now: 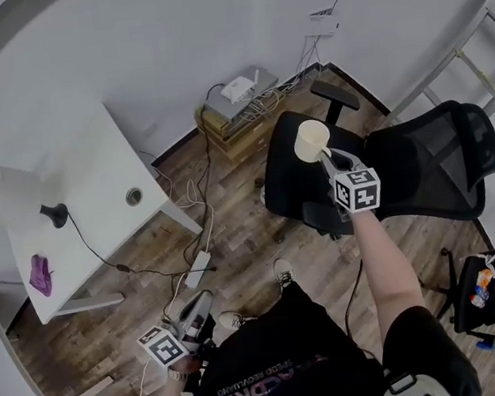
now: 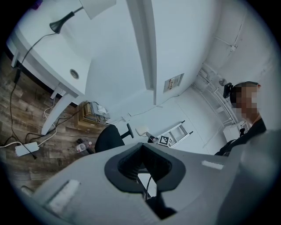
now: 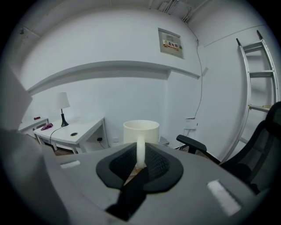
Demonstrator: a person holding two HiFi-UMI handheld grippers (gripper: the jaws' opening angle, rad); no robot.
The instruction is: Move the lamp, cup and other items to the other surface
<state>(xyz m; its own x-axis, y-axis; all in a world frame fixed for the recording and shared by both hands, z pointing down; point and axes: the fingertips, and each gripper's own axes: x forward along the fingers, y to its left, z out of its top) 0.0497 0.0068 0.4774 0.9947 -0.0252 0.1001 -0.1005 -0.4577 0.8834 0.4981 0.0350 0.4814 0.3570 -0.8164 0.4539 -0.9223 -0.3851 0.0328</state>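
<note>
One cream cup (image 1: 312, 141), straight-walled, upright, thin-handled.

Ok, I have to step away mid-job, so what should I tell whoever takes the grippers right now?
Right gripper: shut on the cup by its handle, held in the air over the black chair.
Left gripper: jaws slightly apart, empty, low by the legs.
Lamp and purple item sit on the white desk.
Done: cup lifted. Left: set it down, then move the lamp and purple item.
</note>
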